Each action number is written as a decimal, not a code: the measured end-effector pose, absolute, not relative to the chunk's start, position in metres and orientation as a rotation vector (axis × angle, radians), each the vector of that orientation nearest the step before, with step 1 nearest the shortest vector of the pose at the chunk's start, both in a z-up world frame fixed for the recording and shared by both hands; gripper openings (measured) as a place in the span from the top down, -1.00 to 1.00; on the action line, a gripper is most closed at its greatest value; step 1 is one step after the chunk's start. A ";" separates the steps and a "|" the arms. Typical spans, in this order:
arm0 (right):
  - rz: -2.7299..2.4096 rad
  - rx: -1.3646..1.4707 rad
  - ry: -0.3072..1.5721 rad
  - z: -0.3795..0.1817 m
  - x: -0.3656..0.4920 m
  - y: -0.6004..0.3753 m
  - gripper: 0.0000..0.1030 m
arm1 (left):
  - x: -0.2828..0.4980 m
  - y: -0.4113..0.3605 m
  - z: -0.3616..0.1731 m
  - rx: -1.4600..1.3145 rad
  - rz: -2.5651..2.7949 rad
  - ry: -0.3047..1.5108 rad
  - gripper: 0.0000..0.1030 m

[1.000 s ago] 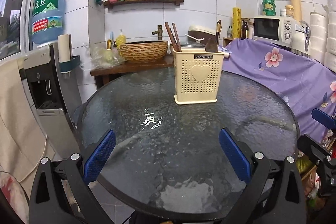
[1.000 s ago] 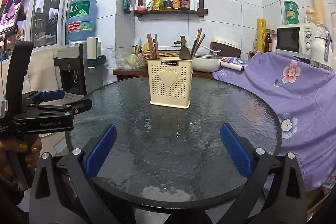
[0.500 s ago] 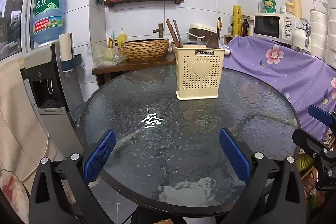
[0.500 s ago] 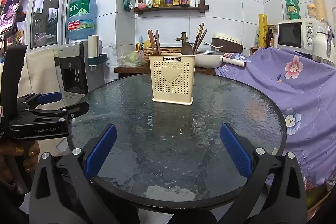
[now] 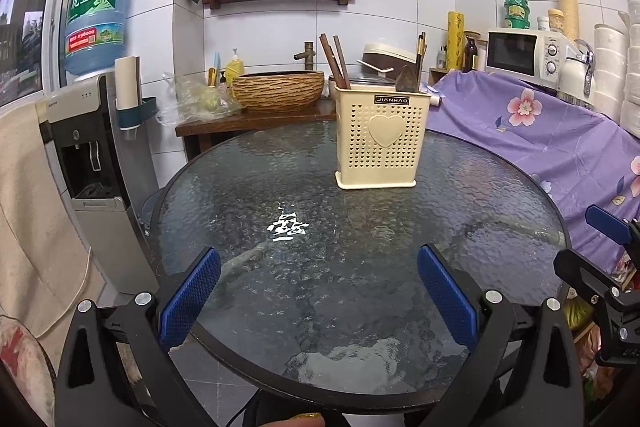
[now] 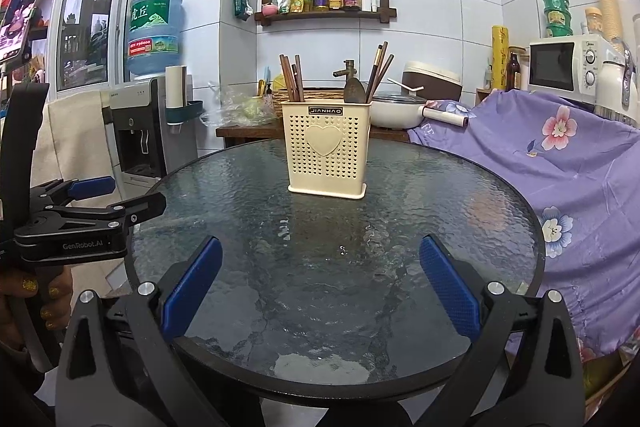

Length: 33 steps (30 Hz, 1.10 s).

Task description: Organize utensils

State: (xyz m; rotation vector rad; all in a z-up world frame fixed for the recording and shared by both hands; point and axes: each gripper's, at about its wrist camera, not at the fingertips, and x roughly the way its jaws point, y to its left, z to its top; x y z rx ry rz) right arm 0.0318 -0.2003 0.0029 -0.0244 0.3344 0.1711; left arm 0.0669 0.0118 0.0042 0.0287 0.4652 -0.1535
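A cream perforated utensil holder with a heart on its front stands upright on the round glass table, toward the far side. Brown chopsticks stick up from its left compartment. More chopsticks and a dark spoon rise from its right one. My left gripper hangs open over the table's near edge, holding nothing. My right gripper is open and empty too, at the near edge. A hand holds the left gripper's body at the left of the right wrist view.
A water dispenser with a blue bottle stands left of the table. Behind it is a wooden counter with a woven basin. A purple flowered cloth covers furniture on the right, with a microwave behind.
Both grippers have drawn back and risen a little, so the holder looks slightly farther and more of the table's near edge shows. The jaws stay open.
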 end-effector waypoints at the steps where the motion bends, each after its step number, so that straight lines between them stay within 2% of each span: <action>1: 0.172 -0.025 0.334 0.003 0.032 -0.200 -0.89 | 0.067 0.011 0.004 0.028 -0.155 0.467 -0.88; 33: 0.179 -0.019 0.353 0.004 0.036 -0.201 -0.89 | 0.070 0.002 0.000 0.051 -0.177 0.495 -0.88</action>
